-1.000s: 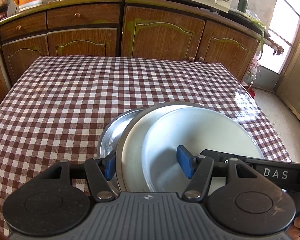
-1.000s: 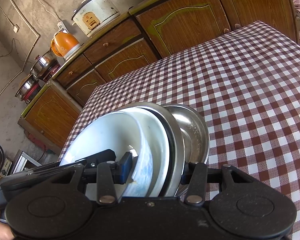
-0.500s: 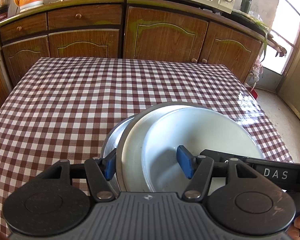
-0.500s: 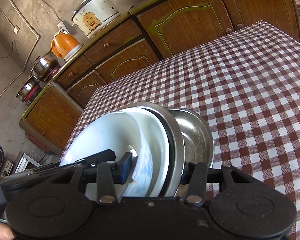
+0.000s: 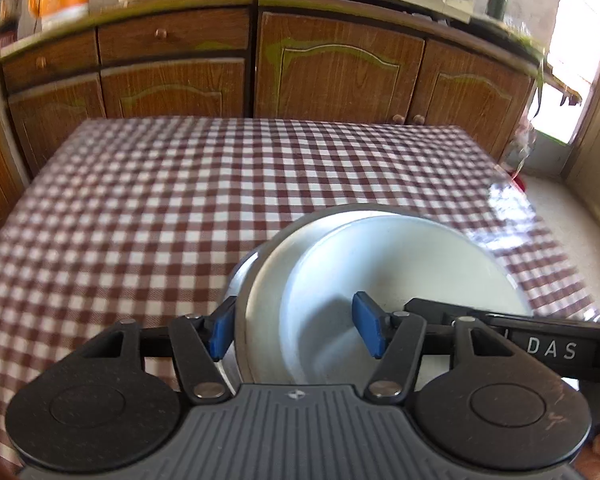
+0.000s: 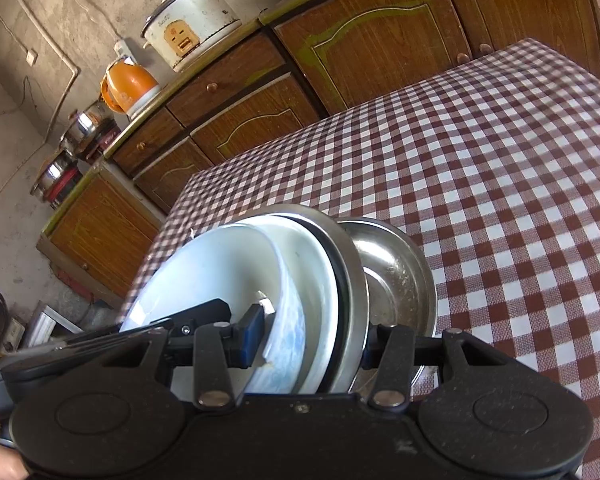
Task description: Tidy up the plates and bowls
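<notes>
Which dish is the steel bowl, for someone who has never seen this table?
Start at the checked tablecloth, then find the stack of dishes held on edge near its front. The steel bowl is the outermost dish, behind the metal-rimmed plate. Unlike the white plates, it is bare, shiny and dished all over.
</notes>
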Motion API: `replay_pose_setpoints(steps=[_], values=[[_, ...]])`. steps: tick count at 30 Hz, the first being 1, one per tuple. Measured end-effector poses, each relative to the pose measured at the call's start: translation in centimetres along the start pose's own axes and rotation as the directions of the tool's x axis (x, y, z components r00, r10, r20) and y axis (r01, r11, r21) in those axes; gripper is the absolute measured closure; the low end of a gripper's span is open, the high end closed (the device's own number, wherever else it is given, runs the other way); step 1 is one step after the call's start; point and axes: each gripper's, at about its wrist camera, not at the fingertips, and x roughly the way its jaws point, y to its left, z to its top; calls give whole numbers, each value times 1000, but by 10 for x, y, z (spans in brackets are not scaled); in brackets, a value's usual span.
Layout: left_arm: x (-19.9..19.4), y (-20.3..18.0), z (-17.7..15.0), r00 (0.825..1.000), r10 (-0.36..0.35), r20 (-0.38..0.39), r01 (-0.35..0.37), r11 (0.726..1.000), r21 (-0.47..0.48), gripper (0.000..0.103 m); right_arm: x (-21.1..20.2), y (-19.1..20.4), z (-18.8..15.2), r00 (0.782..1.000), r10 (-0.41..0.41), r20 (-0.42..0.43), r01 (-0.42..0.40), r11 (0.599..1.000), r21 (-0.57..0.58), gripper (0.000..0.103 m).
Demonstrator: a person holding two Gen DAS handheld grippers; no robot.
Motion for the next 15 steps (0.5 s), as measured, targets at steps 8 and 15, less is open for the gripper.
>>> replay_pose_setpoints(steps=[8, 15], values=[[30, 12, 1, 999, -37, -37, 34, 996, -77, 38, 25, -15, 3, 999, -30, -25, 32, 996, 87, 50], [31, 22, 0, 997, -67, -33, 63, 992, -110, 39, 37, -34, -1, 999, 6, -46, 2, 985, 170, 52]])
